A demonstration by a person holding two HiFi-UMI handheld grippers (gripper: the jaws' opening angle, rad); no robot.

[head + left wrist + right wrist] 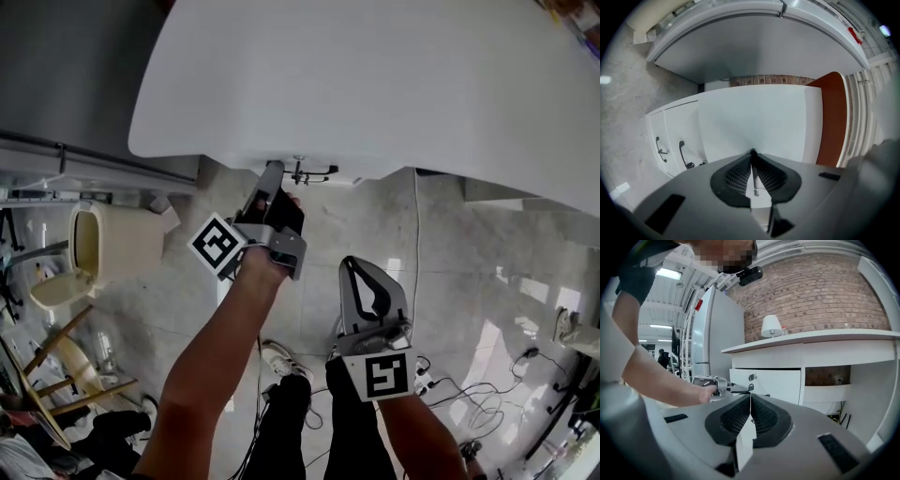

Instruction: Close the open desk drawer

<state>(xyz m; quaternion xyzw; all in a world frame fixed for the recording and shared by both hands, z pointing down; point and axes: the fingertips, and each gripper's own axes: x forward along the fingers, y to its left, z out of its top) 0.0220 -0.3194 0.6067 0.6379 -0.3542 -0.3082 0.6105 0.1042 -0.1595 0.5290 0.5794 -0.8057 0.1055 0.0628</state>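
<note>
Nearest the person, the right gripper is held back from the furniture over the pale stone floor, pointing at the bench; in its own view its fingers are pressed together with nothing between them; loose cables lie on the floor to its right. Further forward, the left gripper reaches under the bench edge, level with the drawer; seen from its own camera its fingers meet at the tips, only a thin slit showing lower down, and no held thing can be made out; a white panel fills the view just ahead, and whether the tips touch it I cannot tell. The drawer sits under the white bench top, a dark gap above its front, and its black handle is just beside the left gripper's tips. On the bench stands a white lamp, with a brick wall behind it.
</note>
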